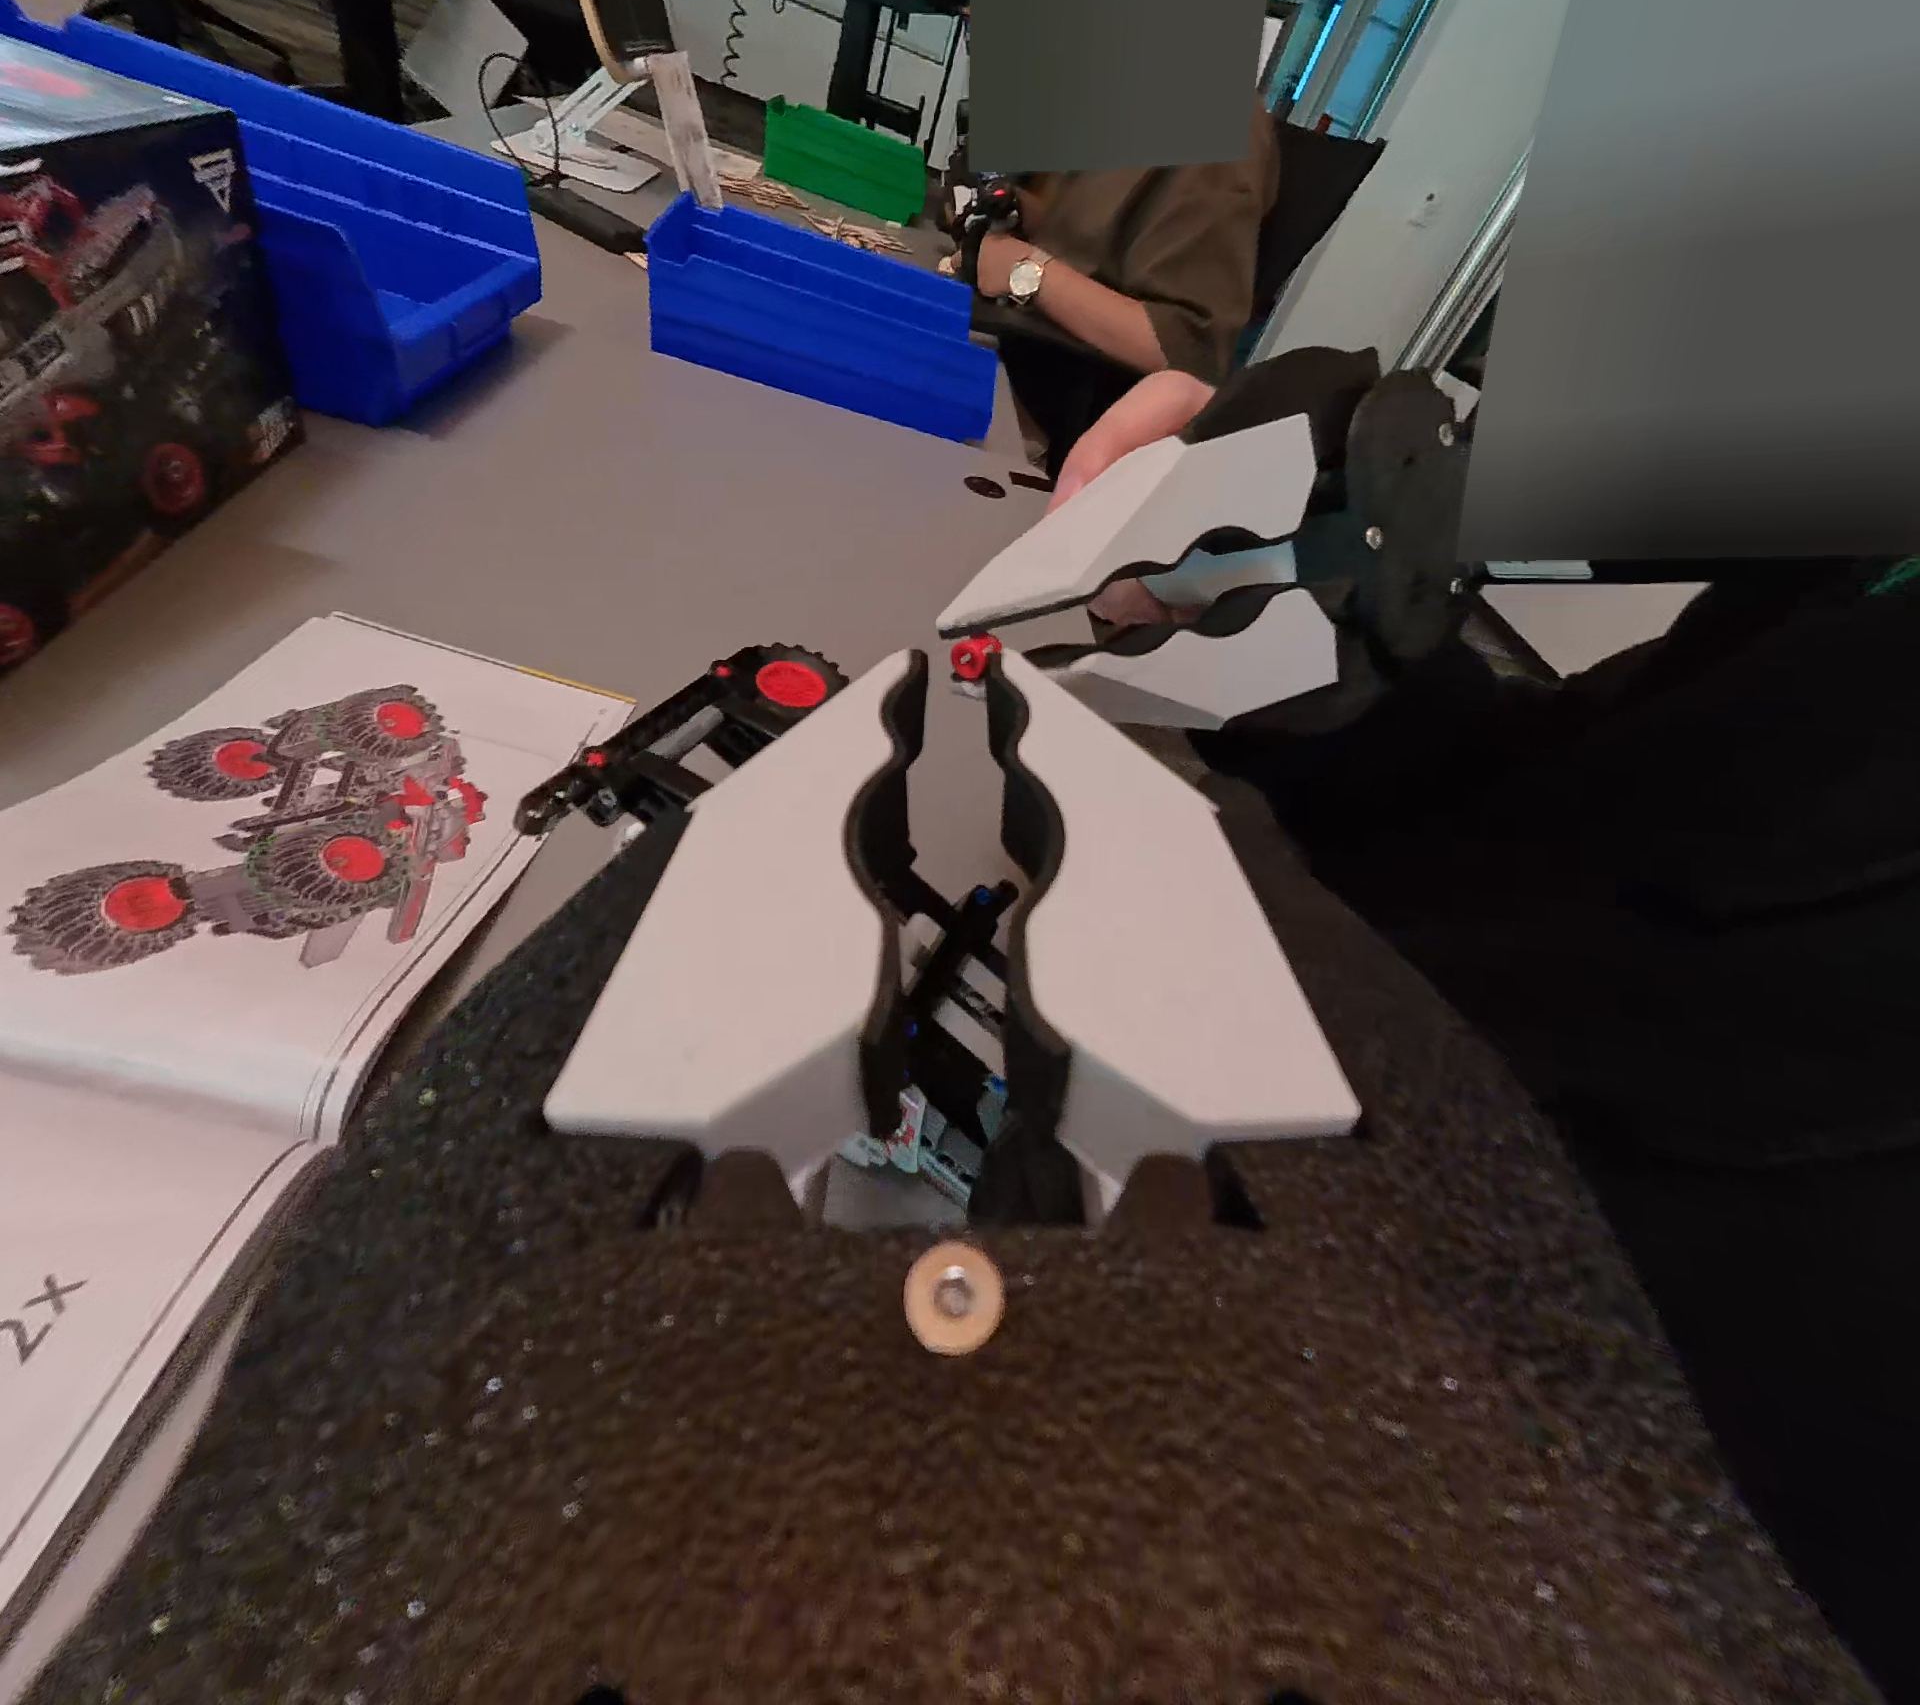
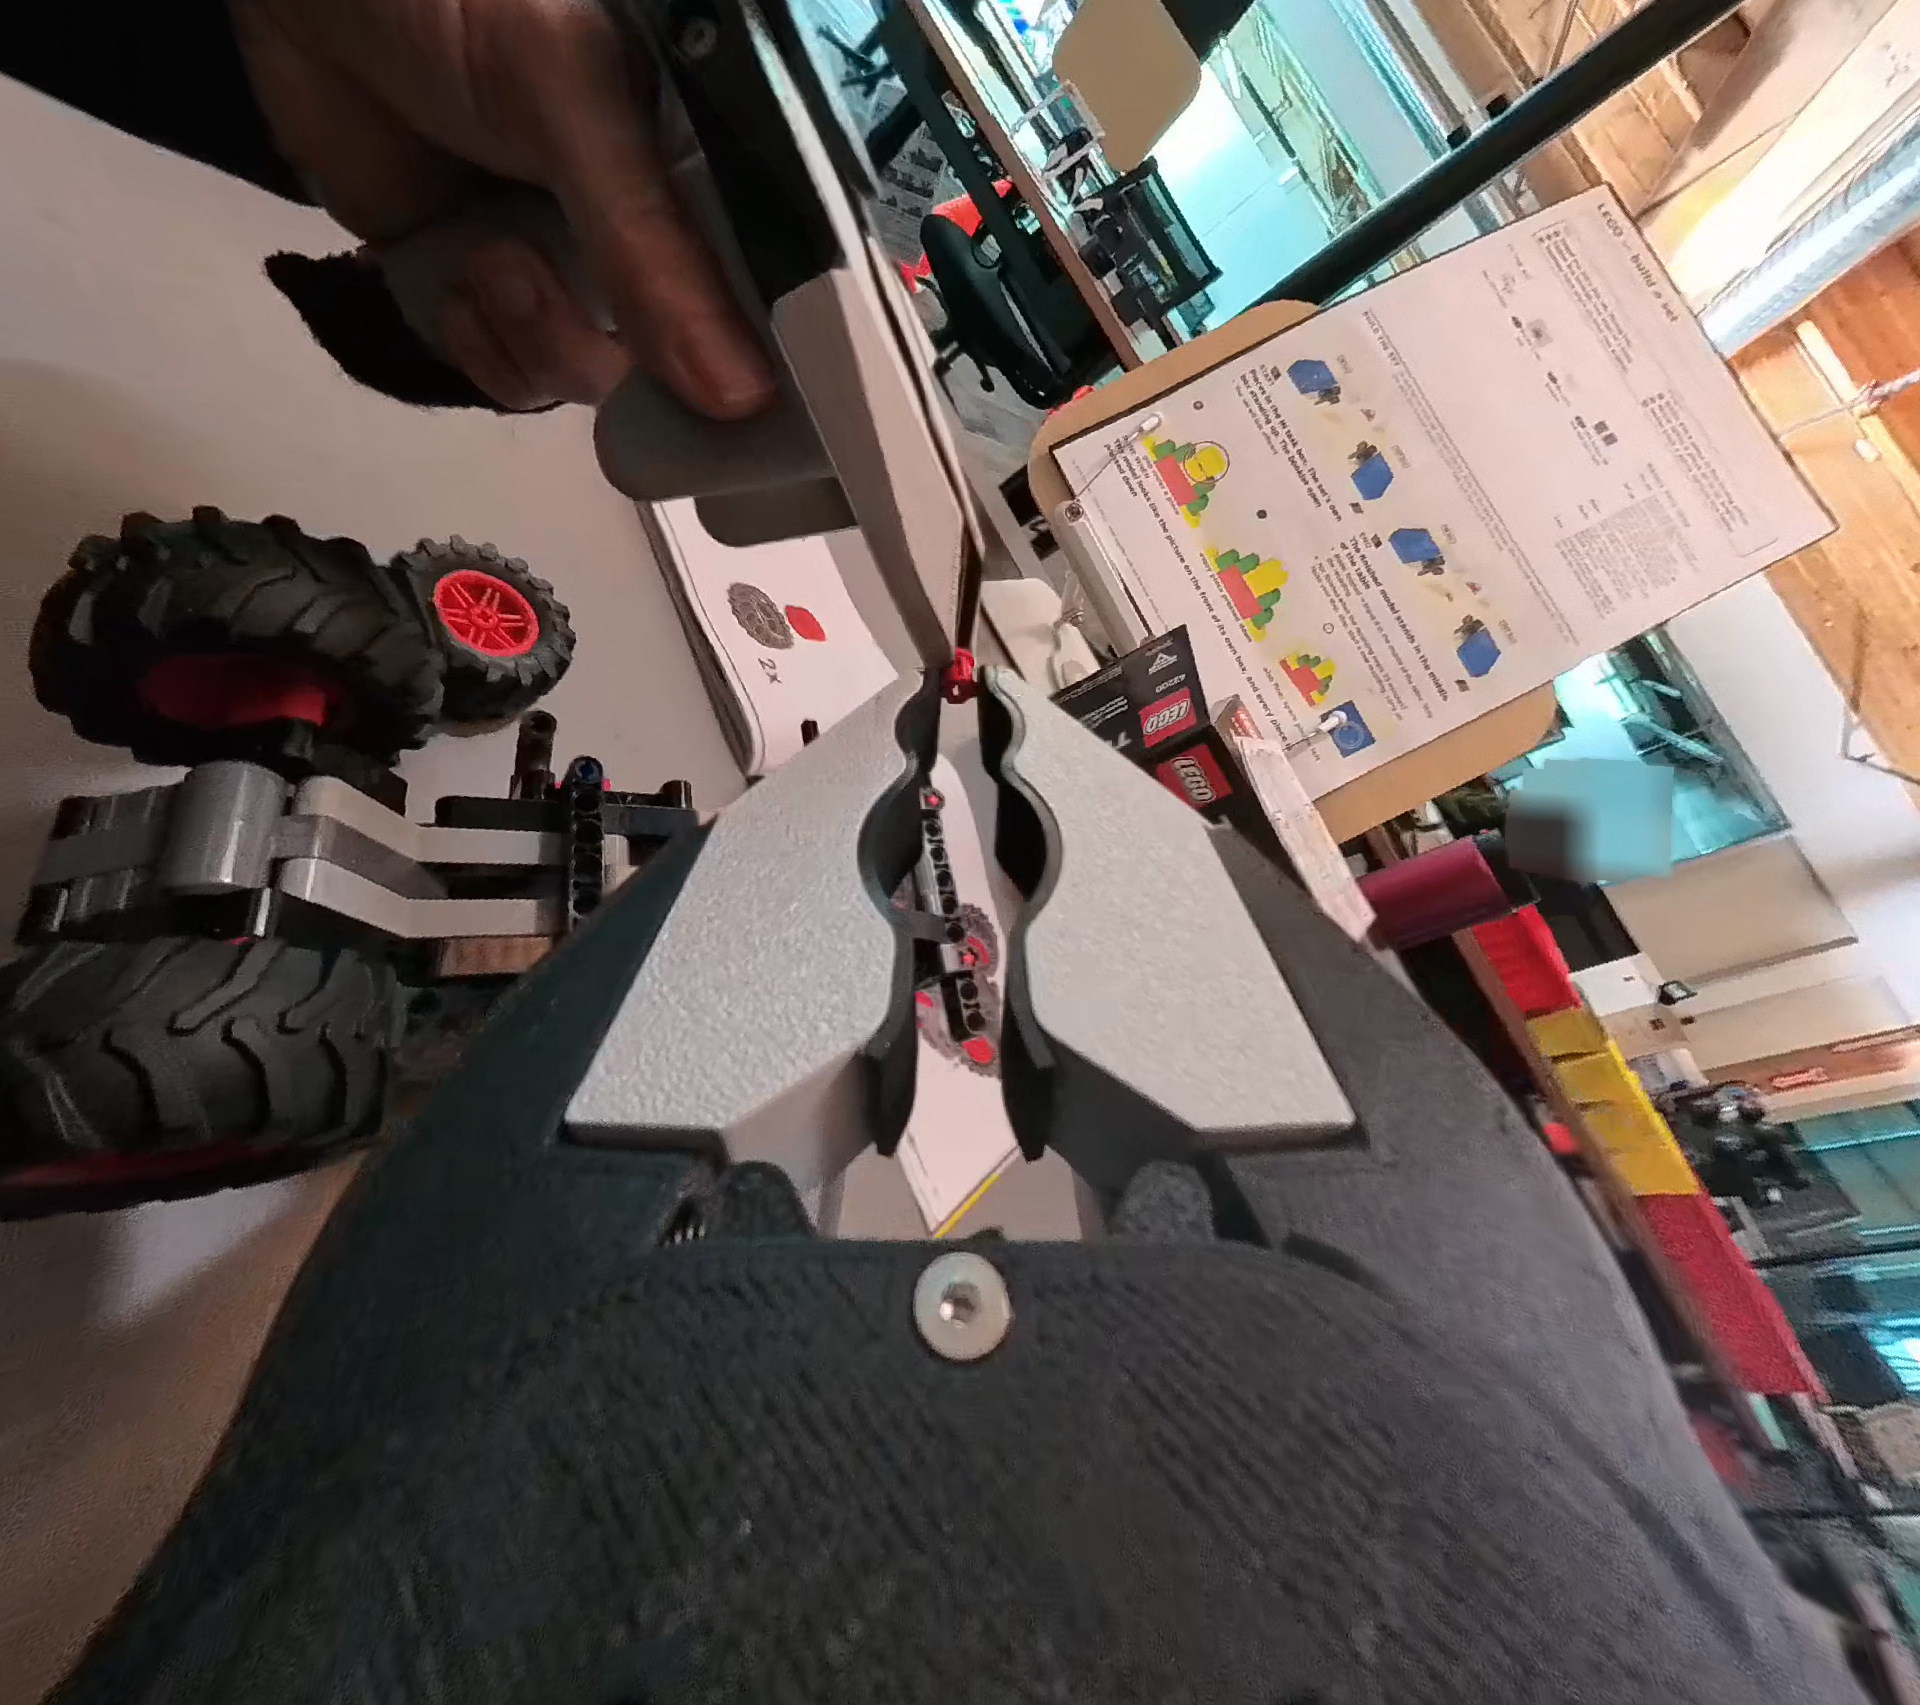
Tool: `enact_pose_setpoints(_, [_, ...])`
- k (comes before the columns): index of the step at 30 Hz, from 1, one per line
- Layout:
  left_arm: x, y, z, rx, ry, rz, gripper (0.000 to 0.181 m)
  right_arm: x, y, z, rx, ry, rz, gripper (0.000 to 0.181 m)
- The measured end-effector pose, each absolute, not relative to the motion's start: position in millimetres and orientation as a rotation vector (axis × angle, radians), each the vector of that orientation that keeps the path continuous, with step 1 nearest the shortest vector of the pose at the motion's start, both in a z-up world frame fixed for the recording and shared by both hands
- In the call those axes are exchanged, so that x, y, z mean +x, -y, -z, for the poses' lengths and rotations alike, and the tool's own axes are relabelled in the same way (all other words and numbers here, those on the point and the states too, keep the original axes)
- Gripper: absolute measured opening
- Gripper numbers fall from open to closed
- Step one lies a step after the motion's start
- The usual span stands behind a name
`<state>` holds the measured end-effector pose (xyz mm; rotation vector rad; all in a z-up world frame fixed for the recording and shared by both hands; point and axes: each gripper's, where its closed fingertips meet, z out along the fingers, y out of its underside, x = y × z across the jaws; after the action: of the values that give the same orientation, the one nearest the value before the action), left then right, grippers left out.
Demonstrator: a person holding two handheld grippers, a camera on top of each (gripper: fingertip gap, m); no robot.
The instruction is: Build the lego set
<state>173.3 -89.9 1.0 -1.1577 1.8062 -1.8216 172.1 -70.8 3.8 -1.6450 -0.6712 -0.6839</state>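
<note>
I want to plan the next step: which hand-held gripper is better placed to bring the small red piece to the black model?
Probably left. The left hand-held gripper has its tips at the red piece, and the model lies just under its fingers; the right hand-held gripper reaches in sideways.

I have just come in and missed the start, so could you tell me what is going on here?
A person is building a toy monster truck with a handheld gripper in each hand. The left gripper and right gripper meet tip to tip around a small red connector piece; which one actually holds it is unclear. The partly built chassis, with big black tyres, lies on the table beside the open instruction booklet.
</note>
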Motion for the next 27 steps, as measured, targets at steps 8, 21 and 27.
enact_pose_setpoints(8, [168.3,91.4,-4.2,-1.149,-1.784,1.999,0.008,172.1,71.5,-3.2,-1.643,0.585,0.503,0.005])
enact_pose_setpoints(21, [164.5,92.1,0.4,-1.128,-1.851,2.011,0.008,160.4,71.5,-0.2,-1.627,0.648,0.446,0.005])
enact_pose_setpoints(27, [155.2,96.8,1.2,-1.106,-1.915,2.084,0.004,150.9,76.4,0.5,-1.598,0.721,0.415,0.005])
